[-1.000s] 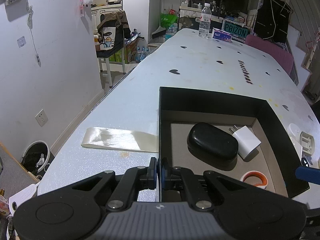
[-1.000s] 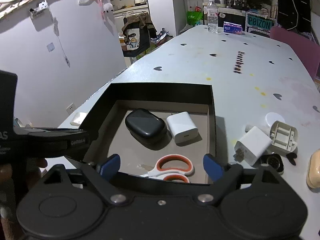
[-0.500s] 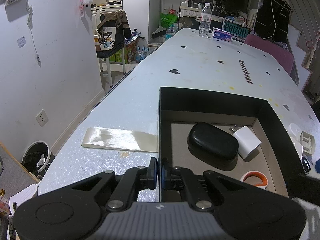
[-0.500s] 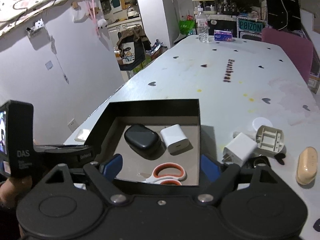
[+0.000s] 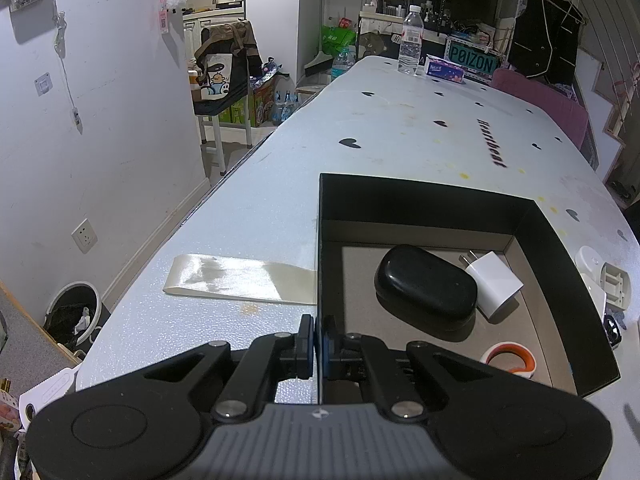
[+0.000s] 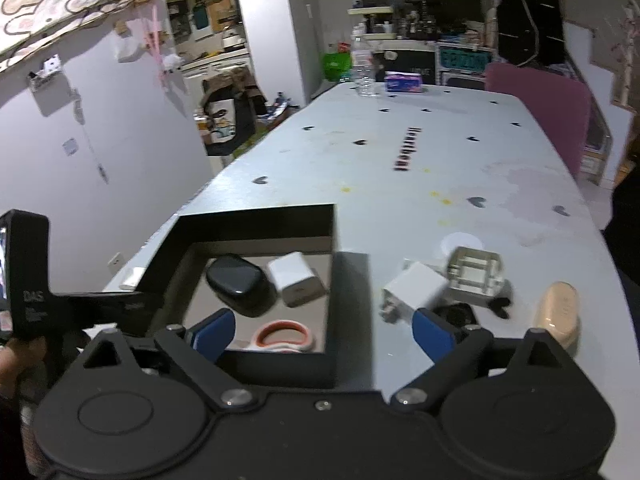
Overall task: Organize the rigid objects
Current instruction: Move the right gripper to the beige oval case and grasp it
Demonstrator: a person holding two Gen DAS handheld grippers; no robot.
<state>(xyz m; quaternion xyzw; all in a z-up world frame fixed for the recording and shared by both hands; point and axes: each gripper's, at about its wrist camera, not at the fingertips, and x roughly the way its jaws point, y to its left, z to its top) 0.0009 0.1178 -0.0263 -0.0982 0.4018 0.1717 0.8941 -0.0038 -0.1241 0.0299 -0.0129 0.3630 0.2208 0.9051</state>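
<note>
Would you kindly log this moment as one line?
left tool: shut on black box wall | right tool: open, just widened, empty | boxed: black case, white charger, orange-handled scissors

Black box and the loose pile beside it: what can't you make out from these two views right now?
- Scissors: only the orange-and-white handles show; in both views the black box near wall hides the blades.
- Small black item, right wrist view: blurred, behind the white charger and right gripper finger.
- Left wrist view: the frame's right edge cuts the pile.

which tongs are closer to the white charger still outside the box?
Right. The right tongs hover open just in front of that charger; the left tongs are clamped on the box's far-side wall.
</note>
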